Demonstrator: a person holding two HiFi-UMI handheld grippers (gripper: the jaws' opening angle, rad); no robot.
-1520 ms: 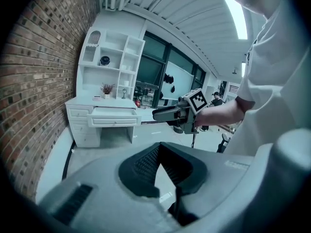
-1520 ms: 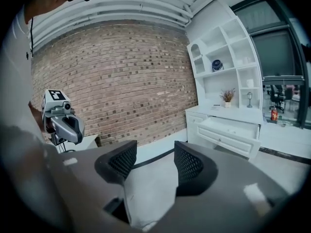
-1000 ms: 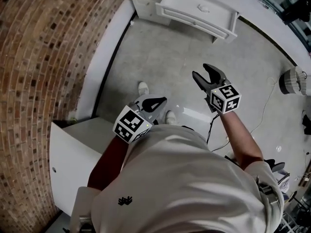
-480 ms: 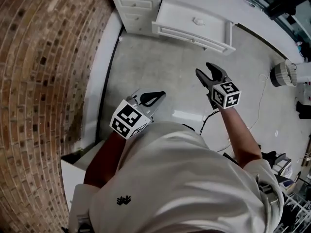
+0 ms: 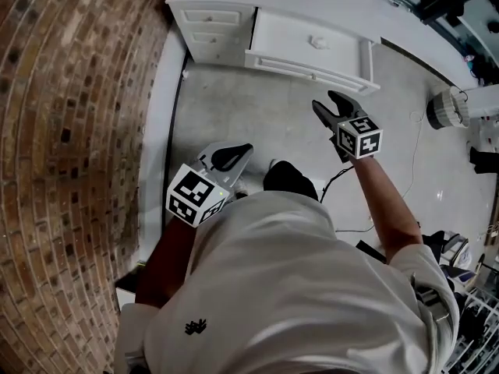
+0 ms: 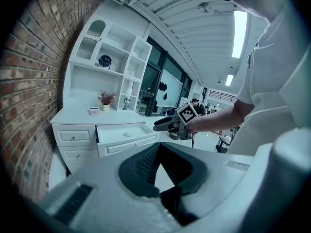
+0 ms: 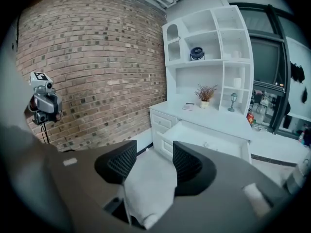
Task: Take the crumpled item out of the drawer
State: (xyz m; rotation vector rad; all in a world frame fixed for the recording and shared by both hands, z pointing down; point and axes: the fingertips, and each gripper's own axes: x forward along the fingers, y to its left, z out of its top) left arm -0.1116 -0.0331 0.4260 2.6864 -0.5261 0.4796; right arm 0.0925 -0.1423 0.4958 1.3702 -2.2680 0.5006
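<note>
Wall: red-brown brick wall (image 5: 70, 131) runs along the person's left.
Cabinet: white wooden cabinet (image 5: 210, 14) stands against that wall, ahead of the person and well apart from both grippers.
Drawer: open white drawer (image 5: 308, 41), pulled out toward the grey floor (image 5: 257, 115).
Right gripper: right gripper (image 5: 325, 104) raised toward the drawer, its jaws spread wide with nothing between them.
Left gripper: left gripper (image 5: 246, 148) held low by the body, its jaws clenched tip to tip and empty.
Item: small pale lump (image 5: 318, 42) lying in the drawer, probably the crumpled item, though it is too small to be sure.
Handling: likely light, soft and easily squashed; pinch a raised fold from above, gently.
</note>
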